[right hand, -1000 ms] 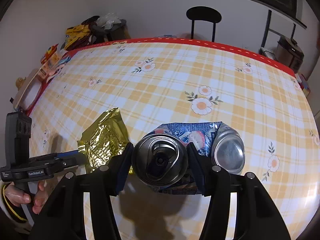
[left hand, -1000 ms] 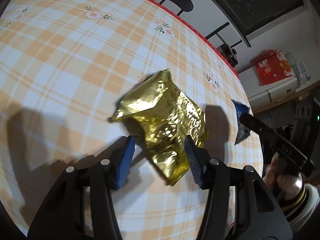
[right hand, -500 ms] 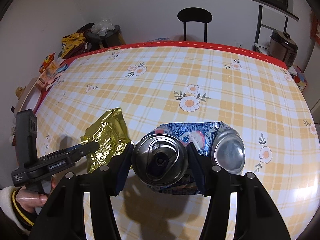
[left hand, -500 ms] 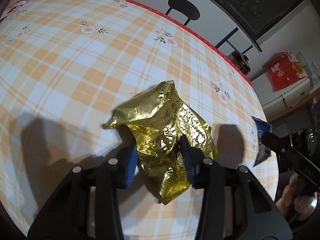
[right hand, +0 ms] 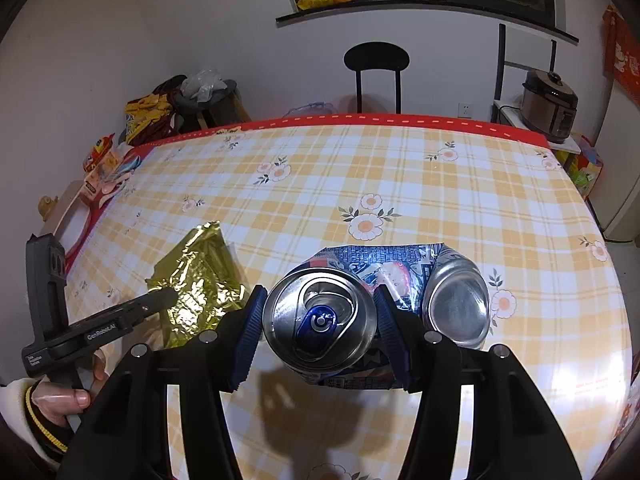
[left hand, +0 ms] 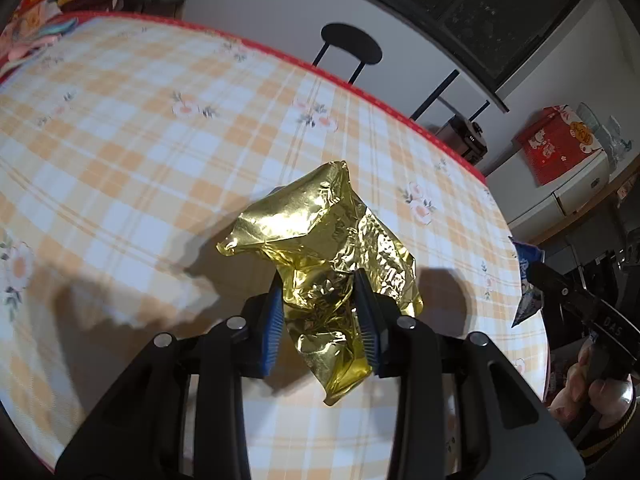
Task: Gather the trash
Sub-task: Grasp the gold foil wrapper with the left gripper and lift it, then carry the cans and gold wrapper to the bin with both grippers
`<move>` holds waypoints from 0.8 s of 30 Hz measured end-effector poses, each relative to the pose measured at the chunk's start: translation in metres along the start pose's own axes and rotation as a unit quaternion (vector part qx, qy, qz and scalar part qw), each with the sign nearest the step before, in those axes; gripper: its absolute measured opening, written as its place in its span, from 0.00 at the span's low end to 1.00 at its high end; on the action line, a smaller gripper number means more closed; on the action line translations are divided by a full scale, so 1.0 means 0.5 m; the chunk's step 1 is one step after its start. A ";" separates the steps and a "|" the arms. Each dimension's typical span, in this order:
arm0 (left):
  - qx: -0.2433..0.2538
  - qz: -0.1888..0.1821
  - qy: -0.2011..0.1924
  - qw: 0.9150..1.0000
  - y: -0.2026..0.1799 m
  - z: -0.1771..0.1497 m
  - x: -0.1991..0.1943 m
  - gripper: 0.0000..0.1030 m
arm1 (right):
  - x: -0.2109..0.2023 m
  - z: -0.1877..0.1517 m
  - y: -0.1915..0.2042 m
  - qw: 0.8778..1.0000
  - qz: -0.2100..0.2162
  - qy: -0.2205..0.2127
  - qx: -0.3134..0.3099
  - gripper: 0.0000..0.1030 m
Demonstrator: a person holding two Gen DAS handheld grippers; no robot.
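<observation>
Since a second ago your left gripper [left hand: 320,312] has been closing its fingers [left hand: 274,320] on the gold foil wrapper [left hand: 324,248], and the wrapper now hangs pinched between the blue pads, its shadow falling on the checked desk [left hand: 120,160] underneath, so it looks lifted clear. Your right gripper [right hand: 318,320] grips as before, clenched around the crushed can [right hand: 320,320], whose bent-over base [right hand: 458,304] sticks out to the right.

Expect the wrapper to weigh almost nothing and to give no resistance: it is thin, crinkly foil that folds wherever you squeeze it. You have it by a bunched middle section, which is the sensible place, since a single loose edge would likely slide out of the pads. The lower flap dangles free below the fingers, so move gently or it may catch on something.

The can is light too, but stiffer and slick on its metal skin. Your pads sit on either side of the top end, near the rim, where the body has kept its round shape. Any bin is out of view.
</observation>
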State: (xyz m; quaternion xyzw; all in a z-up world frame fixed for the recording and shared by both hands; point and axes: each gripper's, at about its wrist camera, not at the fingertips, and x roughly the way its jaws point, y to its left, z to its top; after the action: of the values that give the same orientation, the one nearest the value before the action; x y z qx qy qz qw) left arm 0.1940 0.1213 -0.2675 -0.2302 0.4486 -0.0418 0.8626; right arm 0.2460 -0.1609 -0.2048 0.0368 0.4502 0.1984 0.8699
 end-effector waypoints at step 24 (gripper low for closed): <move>0.044 0.014 -0.059 0.997 -0.152 -0.101 -0.179 0.35 | -0.209 -0.112 -0.103 0.997 0.013 -0.068 0.041 0.53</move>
State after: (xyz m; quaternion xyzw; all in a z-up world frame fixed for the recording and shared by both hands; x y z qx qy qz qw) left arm 0.1108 0.0601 -0.1918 -0.1880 0.3976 -0.0352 0.8974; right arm 0.1632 -0.2539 -0.1702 0.0915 0.3968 0.1881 0.8937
